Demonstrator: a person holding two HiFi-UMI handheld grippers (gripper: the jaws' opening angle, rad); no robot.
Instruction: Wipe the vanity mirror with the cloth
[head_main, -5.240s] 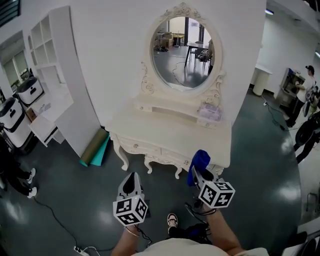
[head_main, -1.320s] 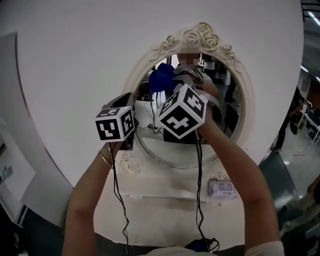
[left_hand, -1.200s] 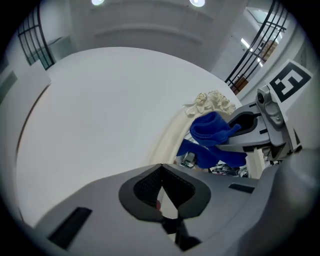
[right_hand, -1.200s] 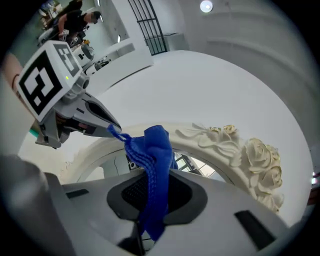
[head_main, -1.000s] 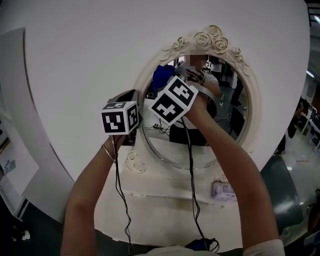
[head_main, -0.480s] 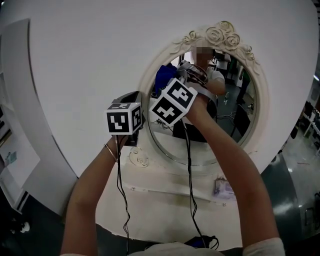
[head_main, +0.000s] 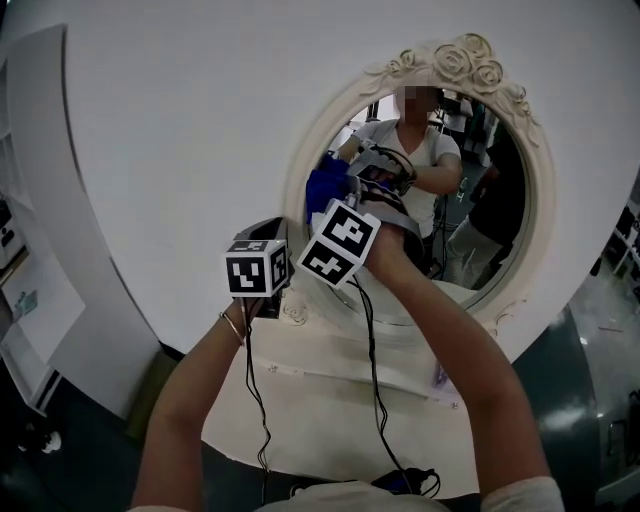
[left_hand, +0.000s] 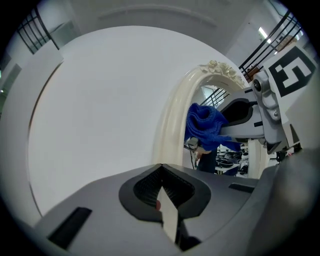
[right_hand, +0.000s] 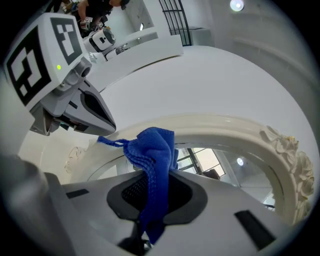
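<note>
Head view looked up past both forearms at a white wall that filled most of the picture, with the oval vanity mirror set on it at the right. Below the mirror lay the cream surface of the dressing table. The mirror's cream frame carried carved roses at its top. In the glass showed the reflection of a person in a white top, arms raised.

Both marker cubes sat at the mirror's left side. The right tool was up in front of the glass, just inside the left part of the frame, its jaws pinched on a blue cloth. The cloth bunched above the jaws and stood at the glass close to the frame; whether it touched the glass could not be told. The left tool hung lower and further left, level with the mirror's lower left frame and facing the wall beside it, its jaws pressed together with nothing between them.

Dark cables ran down from both tools across the surface below the mirror. A thin bracelet circled the left wrist.
</note>
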